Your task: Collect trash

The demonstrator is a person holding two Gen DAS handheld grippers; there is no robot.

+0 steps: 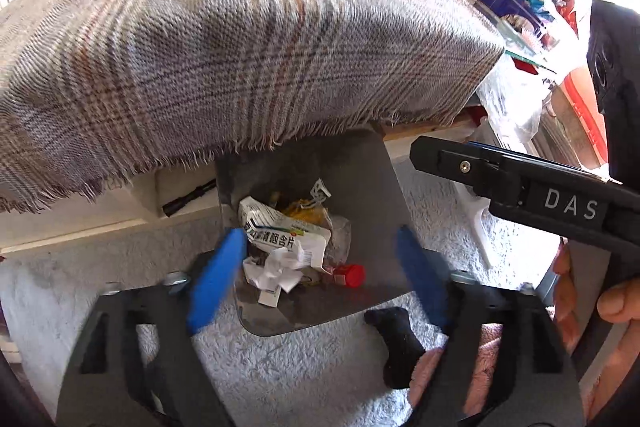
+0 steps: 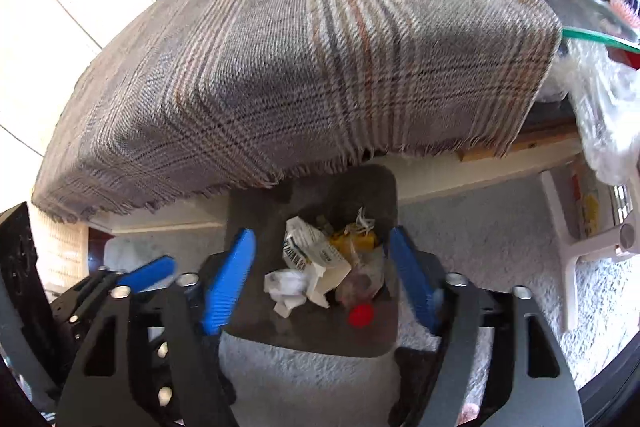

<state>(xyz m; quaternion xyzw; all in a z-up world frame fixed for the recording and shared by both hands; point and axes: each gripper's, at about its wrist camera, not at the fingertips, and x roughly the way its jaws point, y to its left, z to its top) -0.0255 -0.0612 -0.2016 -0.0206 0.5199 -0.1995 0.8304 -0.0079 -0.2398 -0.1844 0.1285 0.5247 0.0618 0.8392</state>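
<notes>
The white letters "DAS" stand on the black body of the right gripper (image 1: 568, 205). A crumpled white medicine box (image 1: 280, 235) in the trash bin (image 1: 360, 187) carries Chinese print ending "含片"; its other print is too blurred to read.

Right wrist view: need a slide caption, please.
Open right gripper above a dark bin holding crumpled paper, medicine box and red cap.

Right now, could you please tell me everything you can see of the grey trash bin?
The trash bin is a dark grey, smooth, plastic-looking container with rounded corners, open-topped and upright on pale carpet, partly under the plaid cloth's fringe. Inside lie a crumpled medicine box, white crumpled paper, yellow wrapping and a red cap. Nothing grips it.
</notes>
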